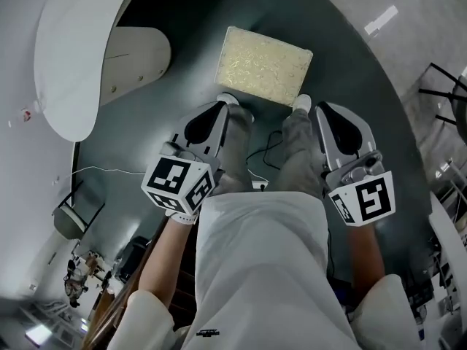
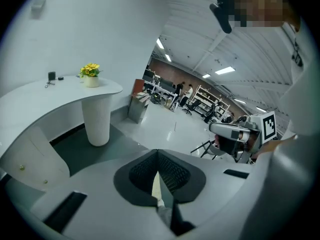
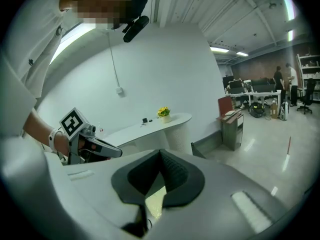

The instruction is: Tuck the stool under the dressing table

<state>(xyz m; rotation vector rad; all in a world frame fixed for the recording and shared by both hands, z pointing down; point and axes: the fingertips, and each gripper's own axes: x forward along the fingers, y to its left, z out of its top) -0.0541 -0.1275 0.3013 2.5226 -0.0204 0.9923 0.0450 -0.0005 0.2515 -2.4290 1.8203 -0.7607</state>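
The stool [image 1: 263, 63], a square seat with a cream fuzzy cushion, stands on the dark floor just ahead of the person's feet. The white curved dressing table [image 1: 71, 53] lies to its left, with a ribbed white pedestal [image 2: 97, 119] under it. My left gripper [image 1: 223, 105] hovers shut and empty near the stool's near-left edge. My right gripper [image 1: 322, 108] hangs shut and empty by the near-right corner. Neither touches the stool. In the left gripper view the jaws [image 2: 157, 155] are pressed together; the right gripper's [image 3: 160, 152] are too, with a sliver of cushion [image 3: 157, 204] below them.
A pot of yellow flowers [image 2: 90, 74] and small dark items sit on the tabletop [image 2: 55, 91]. A thin black cable [image 1: 263, 157] trails on the floor between the legs. A grey bin [image 3: 232, 129] and an office area with people lie beyond.
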